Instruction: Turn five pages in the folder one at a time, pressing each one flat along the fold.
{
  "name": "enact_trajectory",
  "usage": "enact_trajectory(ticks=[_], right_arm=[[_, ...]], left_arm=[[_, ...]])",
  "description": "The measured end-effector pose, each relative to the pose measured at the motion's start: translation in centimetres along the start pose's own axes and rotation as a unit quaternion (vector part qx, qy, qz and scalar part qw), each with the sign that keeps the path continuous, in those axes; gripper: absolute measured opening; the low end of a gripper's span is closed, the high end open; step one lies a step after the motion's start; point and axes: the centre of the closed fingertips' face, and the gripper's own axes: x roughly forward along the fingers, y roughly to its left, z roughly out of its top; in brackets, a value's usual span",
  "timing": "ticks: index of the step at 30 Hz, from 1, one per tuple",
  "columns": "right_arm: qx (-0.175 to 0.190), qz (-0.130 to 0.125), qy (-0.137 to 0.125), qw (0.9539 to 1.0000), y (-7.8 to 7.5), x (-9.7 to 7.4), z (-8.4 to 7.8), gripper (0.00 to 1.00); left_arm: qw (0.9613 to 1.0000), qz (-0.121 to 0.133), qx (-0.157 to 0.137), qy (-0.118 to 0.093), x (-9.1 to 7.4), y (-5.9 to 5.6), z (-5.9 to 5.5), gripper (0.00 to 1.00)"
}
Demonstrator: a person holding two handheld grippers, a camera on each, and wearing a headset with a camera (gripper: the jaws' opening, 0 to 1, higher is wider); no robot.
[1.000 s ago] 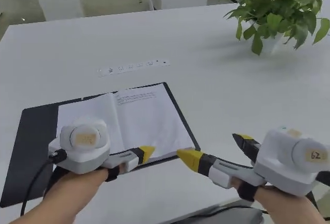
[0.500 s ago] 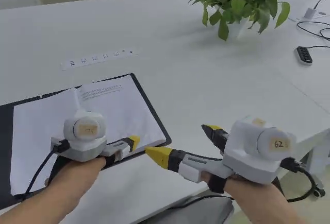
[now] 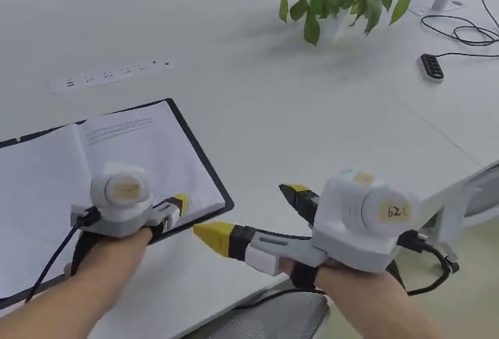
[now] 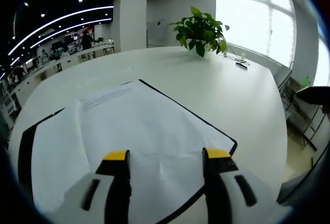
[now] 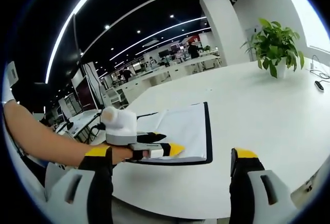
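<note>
Paper pages [image 4: 154, 116] in the open black folder [image 3: 148, 160] on the desk [image 3: 273, 105] are light, limp and easily creased. Left tongs [image 4: 166, 154] gape over the right-hand one; right tongs [image 3: 249, 212] gape alongside. Pinch 1 page at its free corner.

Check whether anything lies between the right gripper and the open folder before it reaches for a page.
Nothing stands on the bare table between the right gripper and the right edge of the folder. The left gripper, open, is over the folder's near right corner, so a reach to that corner would probably meet it.
</note>
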Motion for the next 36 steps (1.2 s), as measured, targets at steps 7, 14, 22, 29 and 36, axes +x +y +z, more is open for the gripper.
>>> enact_trajectory(ticks=[7,14,22,29,36], right_arm=[[0.007,0.004,0.006,0.9999,0.0,0.3,-0.4,0.93],[0.012,0.011,0.014,0.9998,0.2,0.6,-0.9,0.93],[0.016,0.012,0.018,0.9996,0.1,0.7,-1.3,0.93],[0.019,0.011,0.021,0.9995,0.0,0.7,-1.4,0.92],[0.021,0.012,0.026,0.9994,0.0,0.7,-1.8,0.92]], left_arm=[[0.9999,0.01,0.006,0.0,0.6,-0.7,-0.5,0.57],[0.9995,0.024,0.02,-0.011,1.1,-0.4,-0.8,0.55],[0.9991,0.028,0.02,-0.026,1.0,-0.1,-0.7,0.48],[0.9985,0.037,0.013,-0.04,0.9,0.2,-0.6,0.37],[0.9978,0.042,0.011,-0.051,0.7,0.4,-0.5,0.32]])
